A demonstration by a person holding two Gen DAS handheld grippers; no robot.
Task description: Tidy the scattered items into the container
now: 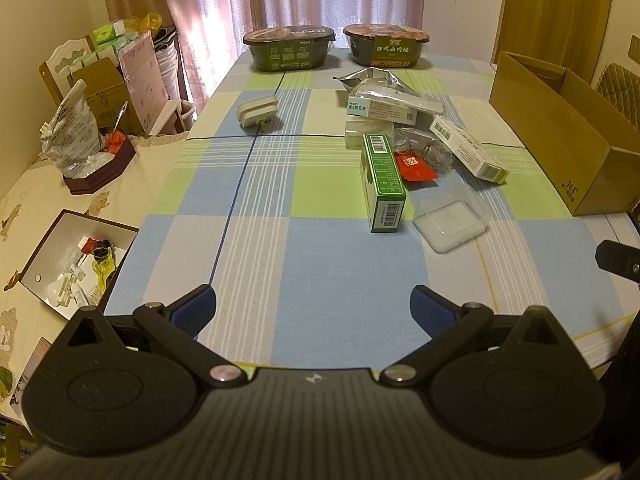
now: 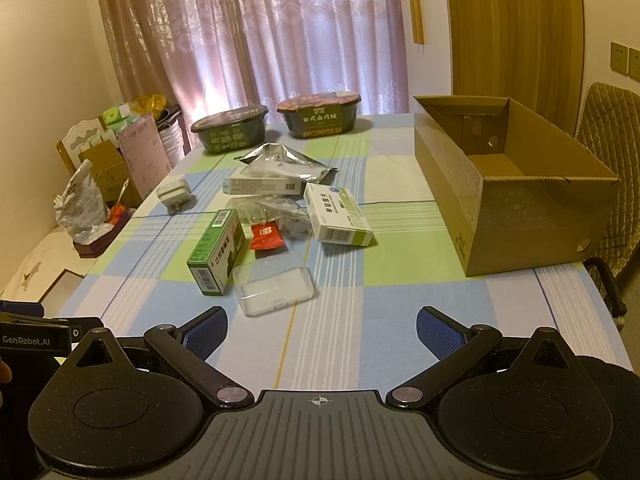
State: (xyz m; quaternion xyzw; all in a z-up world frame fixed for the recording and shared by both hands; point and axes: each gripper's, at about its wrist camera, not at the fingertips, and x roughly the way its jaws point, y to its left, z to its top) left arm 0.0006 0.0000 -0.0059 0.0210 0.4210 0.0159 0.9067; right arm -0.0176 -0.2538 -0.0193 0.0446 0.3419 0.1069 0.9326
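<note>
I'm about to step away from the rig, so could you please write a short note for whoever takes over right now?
Left gripper: jaws open, holding nothing, hovering over the near table edge.
Right gripper: jaws open, holding nothing.
Box: open, at the table's right side; the part of its inside in view is empty.
Scattered mid-table: green box, clear case, red sachet, white box, foil pouch, charger.
Done: nothing appears packed yet.
Left: move every item into the box; the clear case lies nearest.

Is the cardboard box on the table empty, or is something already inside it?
Empty, as far as visible. The right wrist view looks into the open cardboard box and shows only bare bottom and inner walls; its near corner is hidden.
</note>
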